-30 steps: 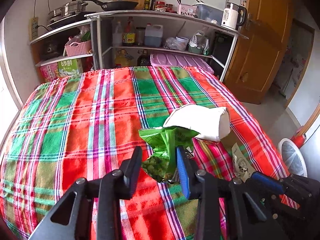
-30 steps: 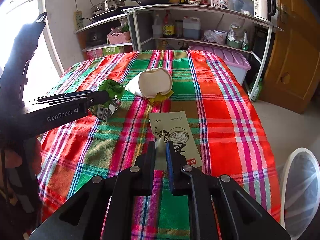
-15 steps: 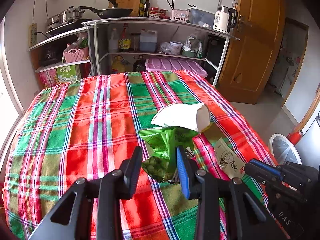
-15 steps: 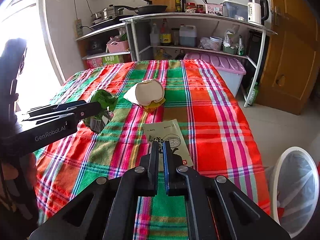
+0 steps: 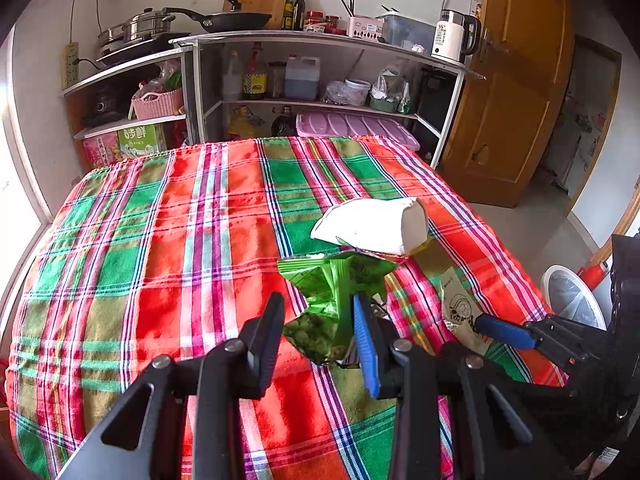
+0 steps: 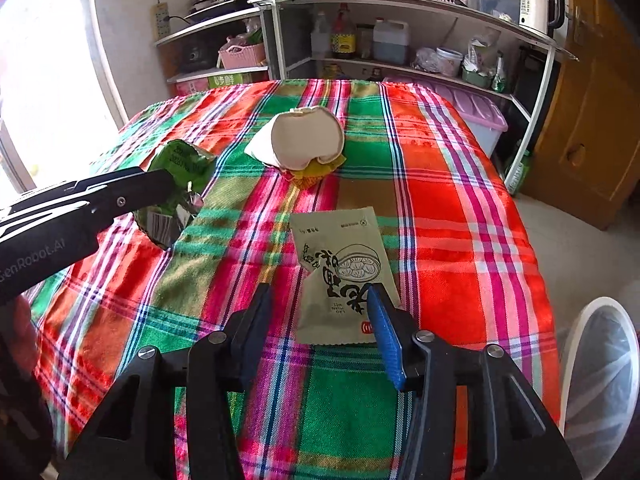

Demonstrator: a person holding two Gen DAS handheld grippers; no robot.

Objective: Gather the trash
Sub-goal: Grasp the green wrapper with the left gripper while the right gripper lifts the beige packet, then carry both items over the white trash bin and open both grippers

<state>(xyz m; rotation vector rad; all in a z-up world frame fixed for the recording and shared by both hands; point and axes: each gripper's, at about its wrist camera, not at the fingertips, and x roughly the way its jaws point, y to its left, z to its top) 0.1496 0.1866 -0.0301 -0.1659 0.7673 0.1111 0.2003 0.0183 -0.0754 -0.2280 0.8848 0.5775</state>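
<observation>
1. The left wrist view looks forward and down along the left gripper (image 5: 318, 326) from close above the desk (image 5: 160, 248), facing the shelves (image 5: 320, 40) at the far wall.
2. The right wrist view looks the same way along the right gripper (image 6: 320, 320), set further right, with the bin (image 6: 600, 380) at its right edge.
3. Both views share the desk, green bag (image 5: 340, 284) (image 6: 176, 168), white bag (image 5: 372, 224) (image 6: 304, 140), packet (image 5: 460, 304) (image 6: 344, 264), shelves and door (image 5: 520, 80); each view shows the other gripper.

Bright daylight floods in from the overexposed window (image 6: 36, 80) on the left, both sharp fisheye views bending and darkening at their corners.
</observation>
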